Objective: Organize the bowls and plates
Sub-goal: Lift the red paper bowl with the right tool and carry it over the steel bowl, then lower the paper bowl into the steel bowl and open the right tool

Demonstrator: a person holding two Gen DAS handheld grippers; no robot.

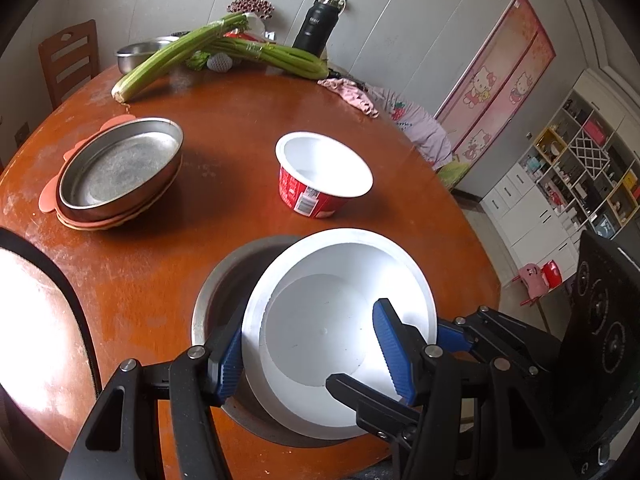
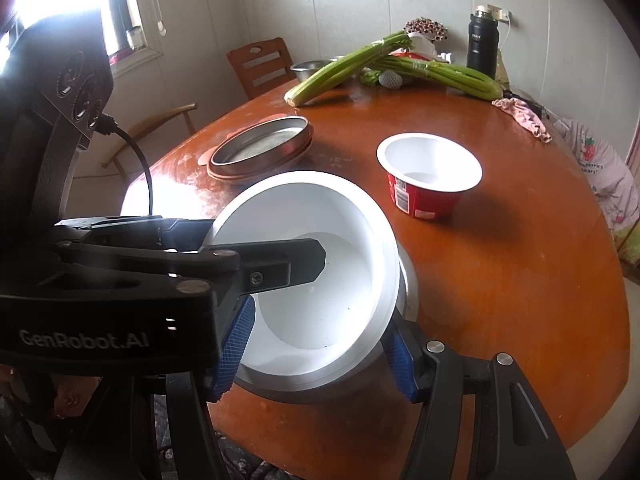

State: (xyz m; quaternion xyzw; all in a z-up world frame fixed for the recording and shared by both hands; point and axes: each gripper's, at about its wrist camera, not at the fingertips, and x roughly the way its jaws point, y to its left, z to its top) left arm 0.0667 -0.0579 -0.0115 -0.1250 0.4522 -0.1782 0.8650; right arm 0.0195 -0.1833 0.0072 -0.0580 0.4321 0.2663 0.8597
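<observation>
Table [image 1: 240, 100], near edge: white bowl [image 1: 320, 320] sits tilted inside a steel bowl [image 1: 224, 280]. Its mouth leans toward the right wrist camera. The steel rim shows on the window side and under the low edge.

Left gripper [image 1: 311, 358]: claw wide. One blue pad [image 1: 228, 364] lies against the outside of the white bowl's rim, in the gap to the steel bowl. The other pad is inside the white bowl, clear of that wall. So it straddles the wall; I see no pinch.

Right gripper [image 2: 318, 352]: claw also wide, with the near edge of the white bowl between its pads. The pad [image 2: 400, 360] on the outer side touches under the white rim, beside the steel bowl. The other pad overlaps the bowl's inner face. I cannot tell whether this claw is bearing on the bowl or just set around it.

From the right wrist, the left gripper's black finger [image 2: 280, 268] reaches into the white bowl from the window side.

Farther in: a red cup [image 1: 324, 176] with a white inside stands upright, apart from the bowls. Off to the left, a steel pan [image 1: 120, 164] rests on pink plates [image 1: 48, 196].

Far side: celery [image 1: 172, 56], another steel bowl partly hidden behind it, and a black flask [image 1: 316, 28].
</observation>
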